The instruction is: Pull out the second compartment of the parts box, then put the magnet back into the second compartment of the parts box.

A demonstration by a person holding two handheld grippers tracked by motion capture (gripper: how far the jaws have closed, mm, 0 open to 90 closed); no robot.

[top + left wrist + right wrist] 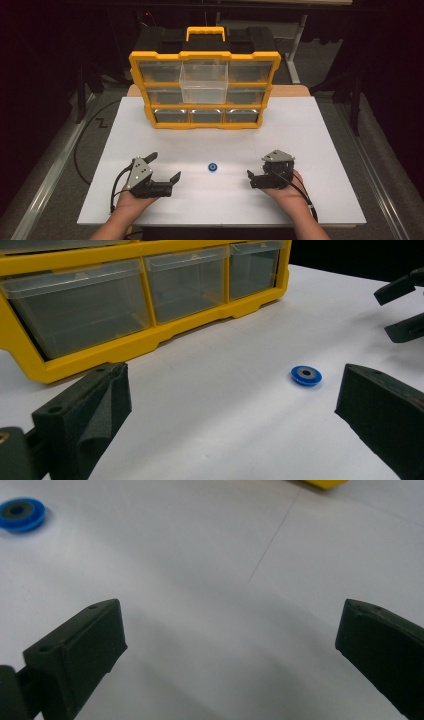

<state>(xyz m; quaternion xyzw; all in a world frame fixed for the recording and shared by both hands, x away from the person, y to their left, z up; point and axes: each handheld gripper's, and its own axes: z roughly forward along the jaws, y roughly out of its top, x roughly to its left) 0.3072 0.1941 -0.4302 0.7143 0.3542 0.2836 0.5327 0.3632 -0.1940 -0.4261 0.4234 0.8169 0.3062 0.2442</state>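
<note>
**Small blue ring waits between two open tools**

Here we are at the white bench (150,125), and the little blue ring (213,167) lies flat on it, dead centre near the front, well apart from everything. To its left sits the left tool (165,167), jaws spread wide, nothing in them. To its right rests the right tool (251,178), also released and empty, pointing in toward the ring. Far back stands the yellow organiser (205,90), its clear top-middle drawer (204,80) pulled out.

Now, that ring: it looks light, stiff and thin, a hard disc with a dark hole in the middle. Lying so low, I'd say it could skid on the smooth bench. Best bet is pinching across its outer rim, jaws coming down close to the surface.
</note>
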